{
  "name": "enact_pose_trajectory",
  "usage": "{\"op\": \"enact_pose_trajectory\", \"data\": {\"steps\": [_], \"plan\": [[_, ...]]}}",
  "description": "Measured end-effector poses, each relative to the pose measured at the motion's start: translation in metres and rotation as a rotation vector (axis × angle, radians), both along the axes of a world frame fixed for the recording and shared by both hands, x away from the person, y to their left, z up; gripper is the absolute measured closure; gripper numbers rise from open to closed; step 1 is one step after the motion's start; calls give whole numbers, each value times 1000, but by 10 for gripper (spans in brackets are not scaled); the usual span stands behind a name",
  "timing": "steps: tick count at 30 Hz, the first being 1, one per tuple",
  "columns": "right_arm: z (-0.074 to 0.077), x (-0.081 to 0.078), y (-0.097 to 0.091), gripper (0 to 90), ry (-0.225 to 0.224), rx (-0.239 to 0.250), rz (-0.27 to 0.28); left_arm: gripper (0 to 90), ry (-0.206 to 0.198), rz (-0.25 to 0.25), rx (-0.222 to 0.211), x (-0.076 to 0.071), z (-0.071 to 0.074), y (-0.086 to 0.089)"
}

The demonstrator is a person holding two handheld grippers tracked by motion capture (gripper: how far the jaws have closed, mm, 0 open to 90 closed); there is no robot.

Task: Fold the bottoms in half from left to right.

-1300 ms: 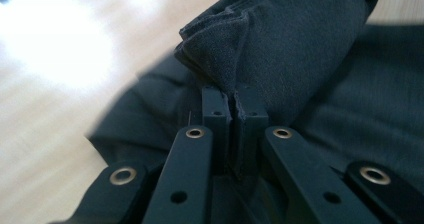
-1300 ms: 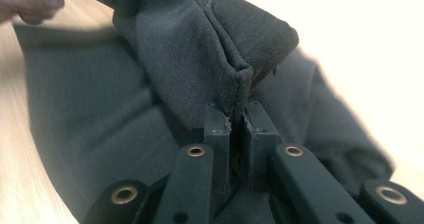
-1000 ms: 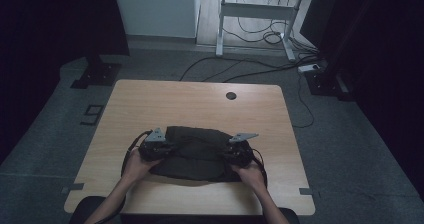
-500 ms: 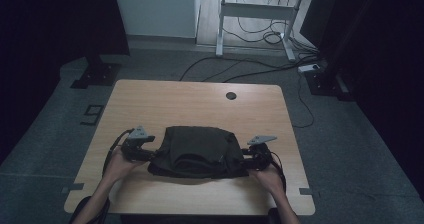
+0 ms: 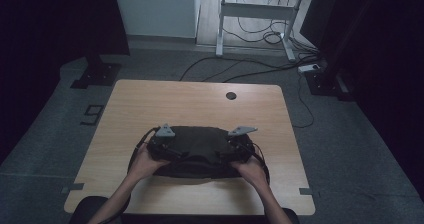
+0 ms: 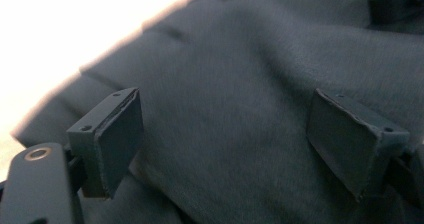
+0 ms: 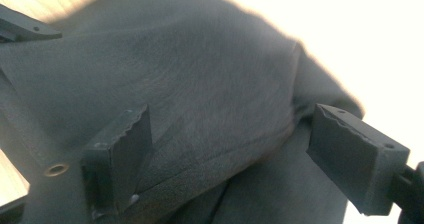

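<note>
Dark garment (image 5: 200,151) of soft, matte grey-black cloth lies in a rounded, bunched heap on the wooden counter (image 5: 200,104), close to its near edge and about midway between the left and right edges. In the left gripper view the cloth (image 6: 240,99) shows a fine, felt-like weave with shallow ridges near its pale-lit border; in the right gripper view a folded layer (image 7: 200,109) overlaps another, with a thick seam or hem running low across it. What kind of garment it is cannot be told, since it is folded on itself and the room is dim. The left gripper (image 5: 167,146) sits at the heap's left side and the right gripper (image 5: 235,151) at its right side; each has its jaws spread wide, having just been opening, with cloth lying below the gap but not pinched by the pads. Both gripper views are blurred and their bright counter areas wash out to white. The person's forearms are cut off at the bottom of the high view.
</note>
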State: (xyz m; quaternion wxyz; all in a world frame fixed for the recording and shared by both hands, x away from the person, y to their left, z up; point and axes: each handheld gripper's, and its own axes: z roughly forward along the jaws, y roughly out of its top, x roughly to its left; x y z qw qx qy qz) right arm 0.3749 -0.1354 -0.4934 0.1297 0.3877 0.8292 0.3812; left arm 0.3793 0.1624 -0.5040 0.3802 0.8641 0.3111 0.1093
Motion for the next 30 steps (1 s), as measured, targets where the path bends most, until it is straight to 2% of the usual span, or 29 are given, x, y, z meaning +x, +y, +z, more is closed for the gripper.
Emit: {"op": "enact_pose_trajectory", "data": {"steps": [2, 3, 4, 5, 6, 9, 17, 22, 30], "plan": [[-11, -5, -1, 169, 12, -25, -6, 147, 0, 19, 21, -5, -7, 3], [-11, -5, -1, 169, 12, -25, -6, 147, 0, 19, 21, -5, -7, 3], [-20, -10, -4, 168, 29, -18, -16, 148, 10, 32, 24, -8, -11, 8], [-20, -10, -4, 168, 29, -18, -16, 148, 10, 32, 24, -8, -11, 8], [-27, -13, -8, 168, 38, -3, -21, 149, 17, 47, 30, -11, -15, 13], [-33, -17, -9, 164, 43, -12, -21, 149, 27, 62, 27, -14, -21, 17], [-43, -22, -6, 156, 36, -31, -19, 150, 19, 88, 34, -23, -26, 21], [-48, -19, -8, 154, 62, -1, -28, 142, 36, 89, 21, -18, -30, 22], [-48, -16, -6, 154, 65, -20, -21, 123, 52, 95, 17, -11, -32, 22]]}}
